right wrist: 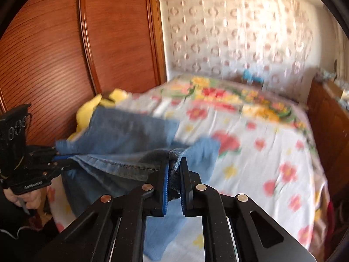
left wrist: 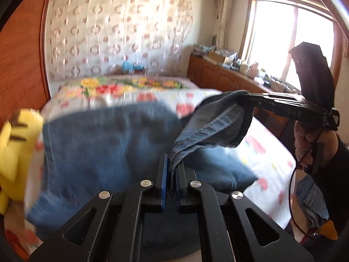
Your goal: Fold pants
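Blue denim pants (left wrist: 104, 139) hang lifted over a bed with a floral sheet (left wrist: 268, 159). My left gripper (left wrist: 172, 163) is shut on a stitched edge of the pants. My right gripper (right wrist: 174, 163) is shut on another bunch of the same edge (right wrist: 122, 163). Each gripper shows in the other's view: the right one (left wrist: 246, 97) to the upper right, the left one (right wrist: 63, 157) at the far left. The stitched edge is stretched between them. The rest of the denim (right wrist: 130, 131) drapes toward the bed, blurred by motion.
A yellow plush toy (left wrist: 13, 152) lies at the bed's left side, next to the pants, and also shows in the right wrist view (right wrist: 98, 104). A wooden wardrobe (right wrist: 65, 54) stands left. A low wooden cabinet (left wrist: 220, 76) with clutter runs under the window on the right.
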A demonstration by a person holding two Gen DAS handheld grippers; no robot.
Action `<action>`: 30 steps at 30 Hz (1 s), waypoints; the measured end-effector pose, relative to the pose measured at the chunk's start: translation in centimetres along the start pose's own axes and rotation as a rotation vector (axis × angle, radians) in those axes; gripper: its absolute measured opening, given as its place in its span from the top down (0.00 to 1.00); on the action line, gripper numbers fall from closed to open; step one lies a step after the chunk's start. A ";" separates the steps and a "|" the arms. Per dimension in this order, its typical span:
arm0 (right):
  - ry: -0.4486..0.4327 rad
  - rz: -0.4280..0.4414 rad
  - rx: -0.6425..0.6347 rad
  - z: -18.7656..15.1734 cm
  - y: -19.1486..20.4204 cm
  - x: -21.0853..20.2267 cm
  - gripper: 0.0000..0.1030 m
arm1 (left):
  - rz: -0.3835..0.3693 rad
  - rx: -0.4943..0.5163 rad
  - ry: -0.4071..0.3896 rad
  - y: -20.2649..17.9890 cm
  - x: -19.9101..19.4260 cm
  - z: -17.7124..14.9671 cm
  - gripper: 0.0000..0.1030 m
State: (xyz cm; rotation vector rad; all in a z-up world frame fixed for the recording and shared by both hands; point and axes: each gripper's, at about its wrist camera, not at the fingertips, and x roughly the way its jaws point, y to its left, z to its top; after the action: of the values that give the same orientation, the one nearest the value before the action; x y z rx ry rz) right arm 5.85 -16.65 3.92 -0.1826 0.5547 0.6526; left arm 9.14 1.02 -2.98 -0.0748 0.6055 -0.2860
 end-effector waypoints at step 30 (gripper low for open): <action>-0.068 0.161 -0.211 12.8 4.5 5.4 0.93 | 0.113 -0.061 -0.114 5.0 -9.9 0.5 0.95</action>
State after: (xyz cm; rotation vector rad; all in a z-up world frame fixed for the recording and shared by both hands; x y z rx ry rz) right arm 12.17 -6.05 11.76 -0.3149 0.4378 0.8720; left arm 2.85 8.61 2.13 -0.1141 0.5029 -0.1528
